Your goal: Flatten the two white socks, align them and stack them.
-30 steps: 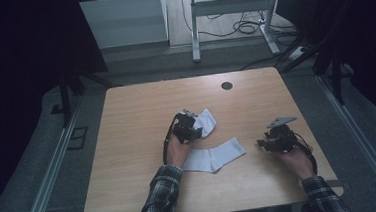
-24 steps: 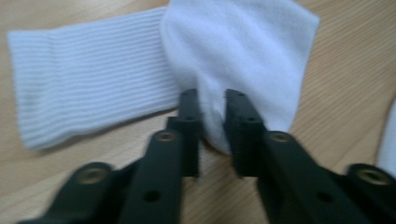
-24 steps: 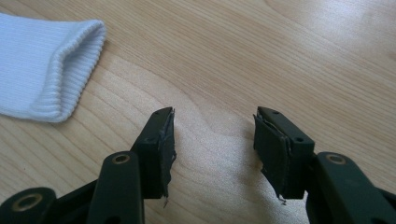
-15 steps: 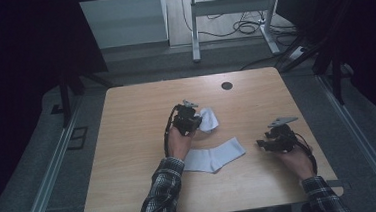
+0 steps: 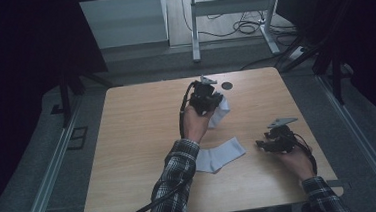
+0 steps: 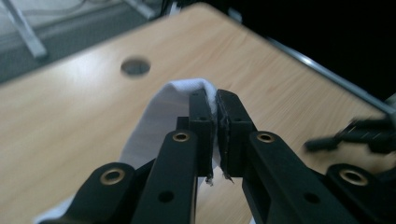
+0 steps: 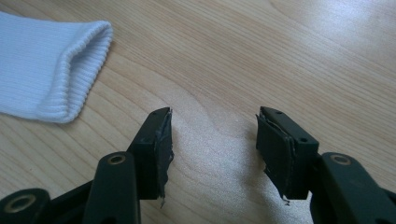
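Hanging above the far middle of the desk, 1 white sock is being held by the left tool, whose jaws are being pressed together on a fold of the fabric; in the left gripper view the cloth is being pinched between the 2 pads and is trailing down and back toward the hand. The sock is being carried clear of the wood, near the round cable hole.

Nearer the person, a 2nd white sock is lying flat on the desk, its long axis running slantwise from the near left up to the far right, with the ribbed cuff at the right end. That cuff is being seen in the right gripper view just ahead and to the left of the jaws, apart from them.

At the right, the right tool is being held low over the desk with its jaws half open and nothing between them, only bare wood. It is being pointed leftward at the cuff end, so the flat sock is lying just to its left, and the right hand is judged the nearer one for it. The coming move is judged to call for a short slide along the sock's axis onto the cuff.
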`<state>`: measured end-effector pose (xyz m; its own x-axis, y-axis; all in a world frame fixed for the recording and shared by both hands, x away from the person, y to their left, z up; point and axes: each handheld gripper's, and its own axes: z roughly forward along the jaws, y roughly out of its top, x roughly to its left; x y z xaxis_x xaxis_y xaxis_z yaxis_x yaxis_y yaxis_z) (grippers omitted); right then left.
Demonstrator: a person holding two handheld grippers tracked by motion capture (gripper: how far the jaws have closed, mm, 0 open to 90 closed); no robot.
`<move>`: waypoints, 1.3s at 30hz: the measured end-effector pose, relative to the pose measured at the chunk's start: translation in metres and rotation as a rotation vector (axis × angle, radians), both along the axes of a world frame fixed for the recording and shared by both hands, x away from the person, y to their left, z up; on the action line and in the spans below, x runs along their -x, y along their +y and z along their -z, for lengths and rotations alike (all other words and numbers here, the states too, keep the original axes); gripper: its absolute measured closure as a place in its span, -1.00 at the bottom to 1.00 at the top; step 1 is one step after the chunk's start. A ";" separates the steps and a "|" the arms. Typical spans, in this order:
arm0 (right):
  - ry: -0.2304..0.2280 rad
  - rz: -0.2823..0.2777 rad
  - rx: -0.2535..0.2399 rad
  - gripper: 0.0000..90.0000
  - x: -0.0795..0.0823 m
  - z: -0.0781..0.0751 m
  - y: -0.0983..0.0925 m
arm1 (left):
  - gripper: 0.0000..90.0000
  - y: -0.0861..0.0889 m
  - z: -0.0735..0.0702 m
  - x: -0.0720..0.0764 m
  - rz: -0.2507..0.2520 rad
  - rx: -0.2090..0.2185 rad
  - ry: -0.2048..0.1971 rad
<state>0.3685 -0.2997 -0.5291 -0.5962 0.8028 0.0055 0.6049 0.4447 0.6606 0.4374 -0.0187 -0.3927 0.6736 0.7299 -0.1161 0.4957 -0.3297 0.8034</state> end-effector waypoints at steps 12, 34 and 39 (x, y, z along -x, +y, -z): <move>-0.001 -0.001 0.002 0.00 0.000 0.000 0.000 | 0.88 0.036 -0.036 0.020 -0.006 0.022 -0.046; -0.007 0.001 -0.004 -0.04 0.001 0.001 0.001 | 0.84 0.143 0.101 0.028 -0.188 -0.221 0.135; -0.009 -0.003 -0.006 -0.08 0.001 0.001 0.001 | 0.77 0.152 0.115 0.030 -0.216 -0.250 0.139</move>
